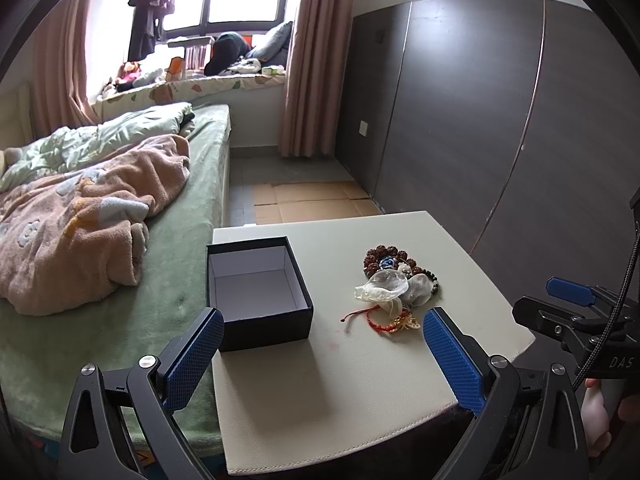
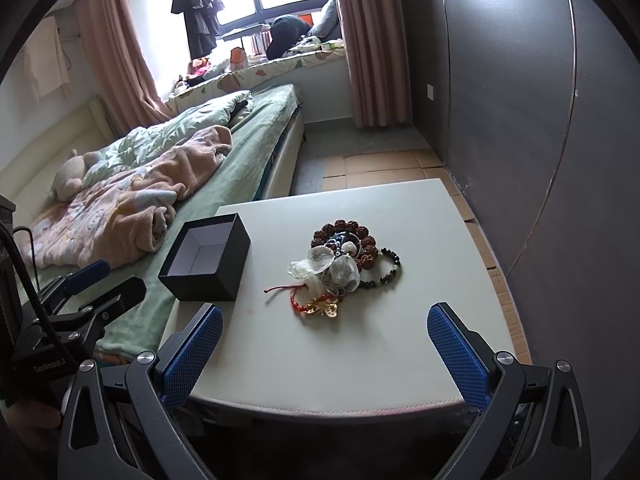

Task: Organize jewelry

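Note:
An empty black box (image 1: 256, 292) (image 2: 206, 258) with a white inside stands open on the left part of a small white table (image 1: 332, 392) (image 2: 320, 352). To its right lies a pile of jewelry (image 1: 396, 288) (image 2: 344, 264): a brown bead bracelet (image 2: 348, 236), a dark bead bracelet (image 2: 386, 272), clear pouches, a red cord bracelet (image 1: 372, 318) (image 2: 294, 298) and a gold butterfly piece (image 2: 326, 308). My left gripper (image 1: 324, 344) hovers open near the table's front, holding nothing. My right gripper (image 2: 326, 340) is open too, short of the pile, and shows at the right edge of the left wrist view (image 1: 568, 300).
A bed (image 1: 120, 208) (image 2: 160, 168) with a green sheet and a pink blanket runs along the table's left side. A dark wardrobe wall (image 1: 480, 120) (image 2: 540, 120) stands to the right. Beyond the table lies floor with cardboard sheets (image 1: 312, 200). A cluttered window seat is at the back.

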A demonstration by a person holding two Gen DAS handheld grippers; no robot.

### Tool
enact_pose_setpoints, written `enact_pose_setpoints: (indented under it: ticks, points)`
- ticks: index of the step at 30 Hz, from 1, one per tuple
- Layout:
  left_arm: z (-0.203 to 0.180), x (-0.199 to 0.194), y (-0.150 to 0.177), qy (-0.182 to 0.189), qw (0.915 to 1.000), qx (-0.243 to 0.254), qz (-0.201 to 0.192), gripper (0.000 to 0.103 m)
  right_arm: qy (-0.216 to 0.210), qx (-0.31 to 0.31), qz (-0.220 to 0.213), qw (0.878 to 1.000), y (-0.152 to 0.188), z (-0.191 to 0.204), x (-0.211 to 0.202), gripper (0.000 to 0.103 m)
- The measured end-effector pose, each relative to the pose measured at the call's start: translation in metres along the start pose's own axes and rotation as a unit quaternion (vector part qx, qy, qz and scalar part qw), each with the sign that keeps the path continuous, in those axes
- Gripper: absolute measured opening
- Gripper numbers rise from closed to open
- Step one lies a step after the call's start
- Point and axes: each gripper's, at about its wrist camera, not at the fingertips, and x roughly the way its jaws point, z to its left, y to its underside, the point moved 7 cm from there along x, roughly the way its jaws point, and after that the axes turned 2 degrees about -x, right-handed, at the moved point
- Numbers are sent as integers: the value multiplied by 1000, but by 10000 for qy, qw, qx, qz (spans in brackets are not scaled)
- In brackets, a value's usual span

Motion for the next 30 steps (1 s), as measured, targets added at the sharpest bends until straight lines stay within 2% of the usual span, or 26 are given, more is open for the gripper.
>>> enact_pose_setpoints:
  ticks: [18, 23, 27, 30]
  points:
    - [-4, 4, 2, 86, 9999, -38, 85, 100, 16, -26, 8, 10000, 2, 1, -1, 103]
    - [-8, 11, 0, 224, 9995, -185, 143, 100, 160, 126, 13, 9998, 2, -10, 1, 103]
    - [-11, 19, -3, 237, 9994, -193, 130, 99, 455, 284, -91, 9985, -2, -26, -1, 103]
    - [-18, 28, -4, 287, 9993, -161, 169, 97, 426, 507, -117, 9977, -5, -38, 0, 103]
